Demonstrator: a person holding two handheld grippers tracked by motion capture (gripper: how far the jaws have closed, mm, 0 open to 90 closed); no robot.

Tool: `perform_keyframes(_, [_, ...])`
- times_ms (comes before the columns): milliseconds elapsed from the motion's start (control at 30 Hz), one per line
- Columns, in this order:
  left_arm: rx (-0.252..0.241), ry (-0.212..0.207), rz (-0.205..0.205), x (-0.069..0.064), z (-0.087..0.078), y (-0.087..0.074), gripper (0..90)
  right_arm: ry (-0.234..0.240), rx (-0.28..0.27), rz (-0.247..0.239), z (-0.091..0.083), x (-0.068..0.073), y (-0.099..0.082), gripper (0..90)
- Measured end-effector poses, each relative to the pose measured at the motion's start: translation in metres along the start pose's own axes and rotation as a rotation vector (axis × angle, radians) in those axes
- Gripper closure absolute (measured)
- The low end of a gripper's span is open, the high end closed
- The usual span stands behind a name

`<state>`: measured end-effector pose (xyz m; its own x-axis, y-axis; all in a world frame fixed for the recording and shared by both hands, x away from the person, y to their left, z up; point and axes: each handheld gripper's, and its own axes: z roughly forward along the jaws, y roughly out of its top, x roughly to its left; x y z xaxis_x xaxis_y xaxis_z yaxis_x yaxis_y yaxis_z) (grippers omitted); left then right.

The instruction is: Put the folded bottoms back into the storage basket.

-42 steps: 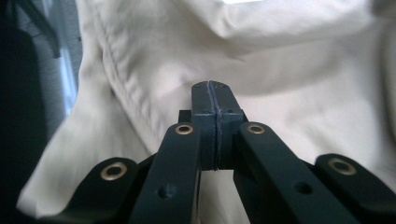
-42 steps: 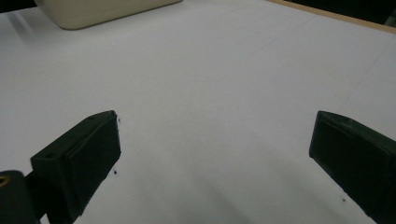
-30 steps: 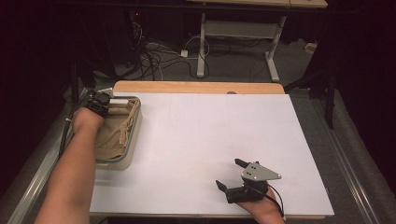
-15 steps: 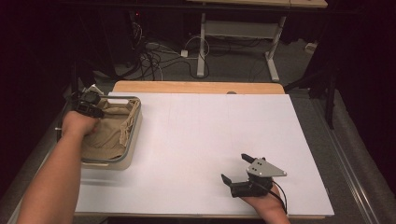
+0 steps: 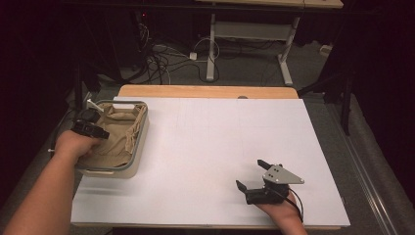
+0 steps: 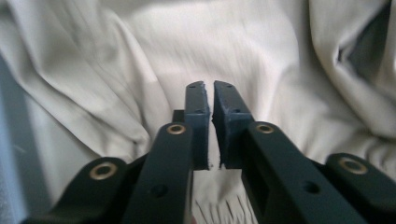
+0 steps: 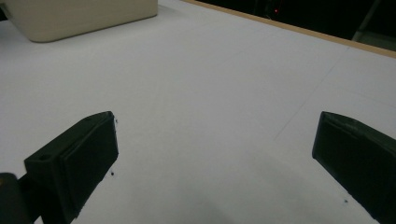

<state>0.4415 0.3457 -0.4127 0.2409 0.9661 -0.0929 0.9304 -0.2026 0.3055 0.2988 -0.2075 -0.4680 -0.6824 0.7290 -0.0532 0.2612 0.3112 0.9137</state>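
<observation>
Now the left claw (image 6: 208,100) has parted slightly, seemingly clear of the cloth (image 6: 140,60)

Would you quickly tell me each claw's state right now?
Left claw: has just been opening, slightly open, nothing between, above the cloth.
Right claw: wide open, empty.

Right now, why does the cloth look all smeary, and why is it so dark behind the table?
In the left gripper view the cloth is streaked with motion blur, while the black jaws stay sharp. In the high view the white table is brightly lit and the floor behind falls into shadow. In the right gripper view the near jaws look soft.
</observation>
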Motion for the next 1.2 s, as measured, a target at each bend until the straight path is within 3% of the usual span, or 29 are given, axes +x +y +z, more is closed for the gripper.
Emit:
perform_keyframes(133, [0.06,-0.012,0.038,-0.006,0.005,-0.005,69.3,-0.002,-0.008,0.003,-0.005,-0.002,-0.002,1.4])
perform_keyframes(433, [0.143,-0.044,0.122,-0.017,0.013,-0.007,39.2,-0.015,-0.008,0.002,-0.01,-0.003,-0.004,1.4])
perform_keyframes(567, [0.17,-0.058,0.117,-0.017,0.014,-0.007,32.0,-0.014,-0.004,-0.003,-0.009,-0.001,-0.004,1.4])
perform_keyframes(767, [0.225,-0.047,0.139,-0.025,0.018,-0.004,14.9,-0.014,-0.001,-0.006,-0.008,-0.001,-0.005,1.4])
perform_keyframes(867, [0.243,-0.026,0.142,-0.029,0.019,-0.002,13.6,-0.015,-0.001,-0.002,-0.009,-0.001,-0.005,1.4])
perform_keyframes(1133, [0.271,-0.017,0.123,-0.03,0.018,0.0,0.0,-0.016,-0.002,-0.003,-0.009,-0.001,-0.006,1.4])
perform_keyframes(1200, [0.276,-0.008,0.116,-0.031,0.016,0.001,0.0,-0.016,-0.003,-0.002,-0.01,-0.001,-0.006,1.4])
